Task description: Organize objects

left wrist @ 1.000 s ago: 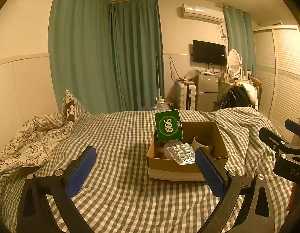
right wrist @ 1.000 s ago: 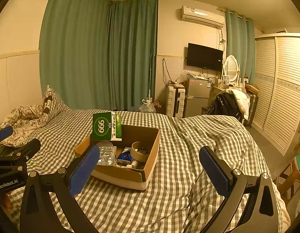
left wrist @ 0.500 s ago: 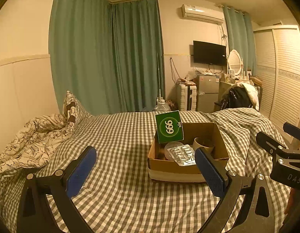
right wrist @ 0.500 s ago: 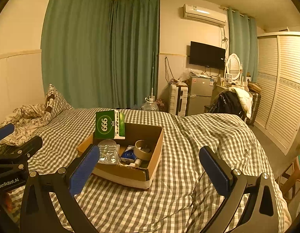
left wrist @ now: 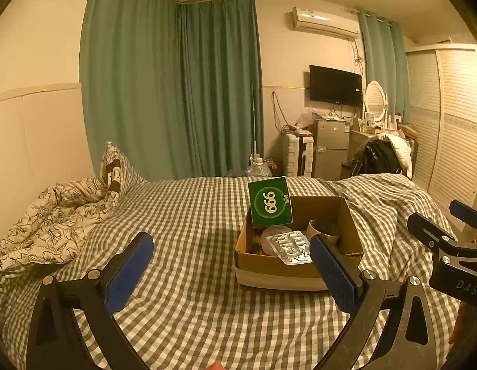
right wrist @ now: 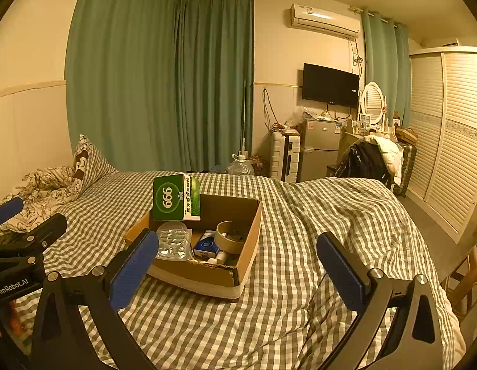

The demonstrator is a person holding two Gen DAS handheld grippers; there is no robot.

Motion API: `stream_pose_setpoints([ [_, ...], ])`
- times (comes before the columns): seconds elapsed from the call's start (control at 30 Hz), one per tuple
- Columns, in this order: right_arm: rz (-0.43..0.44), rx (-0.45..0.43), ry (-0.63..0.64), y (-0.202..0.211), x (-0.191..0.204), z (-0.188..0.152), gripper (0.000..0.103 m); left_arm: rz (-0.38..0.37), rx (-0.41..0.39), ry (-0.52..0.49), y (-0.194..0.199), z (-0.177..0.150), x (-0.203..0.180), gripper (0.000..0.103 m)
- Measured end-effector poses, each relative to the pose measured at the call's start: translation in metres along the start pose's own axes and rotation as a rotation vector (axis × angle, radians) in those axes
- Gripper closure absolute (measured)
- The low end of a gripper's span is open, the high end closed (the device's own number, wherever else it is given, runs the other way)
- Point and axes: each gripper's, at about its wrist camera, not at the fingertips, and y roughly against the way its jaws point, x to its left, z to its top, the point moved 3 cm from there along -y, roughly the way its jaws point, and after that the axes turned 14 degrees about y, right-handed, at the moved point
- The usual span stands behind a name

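Left wrist view: left tongs (left wrist: 229,262) apart, empty; right tongs (right wrist: 238,259) likewise; cardboard box (left wrist: 278,273) on bed (left wrist: 192,215) at one o'clock; green carton (left wrist: 270,206) leans, likely toppling if nudged.

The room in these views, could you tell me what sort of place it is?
A lived-in bedroom, most likely: a bed with a checked cover, a wardrobe with louvred doors, and a vanity mirror.
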Motion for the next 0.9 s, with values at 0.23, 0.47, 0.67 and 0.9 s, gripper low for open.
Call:
stream_pose_setpoints([
  [0.23,0.001,0.000,0.001,0.0002,0.0010,-0.0005,0.000,0.002,0.002,-0.003,0.0001,-0.0005,-0.0011,0.000],
  [0.47,0.003,0.003,0.003,-0.0003,0.0018,-0.0021,0.000,0.003,0.005,-0.005,0.0004,-0.0014,-0.0012,0.000],
  [0.67,0.005,0.007,0.010,-0.0012,0.0043,-0.0038,0.000,0.005,0.005,-0.006,0.0005,-0.0016,-0.0010,0.000],
  [0.9,0.007,0.009,0.011,-0.0015,0.0053,-0.0048,0.000,0.007,0.010,-0.007,-0.0001,-0.0045,0.0000,0.000],
])
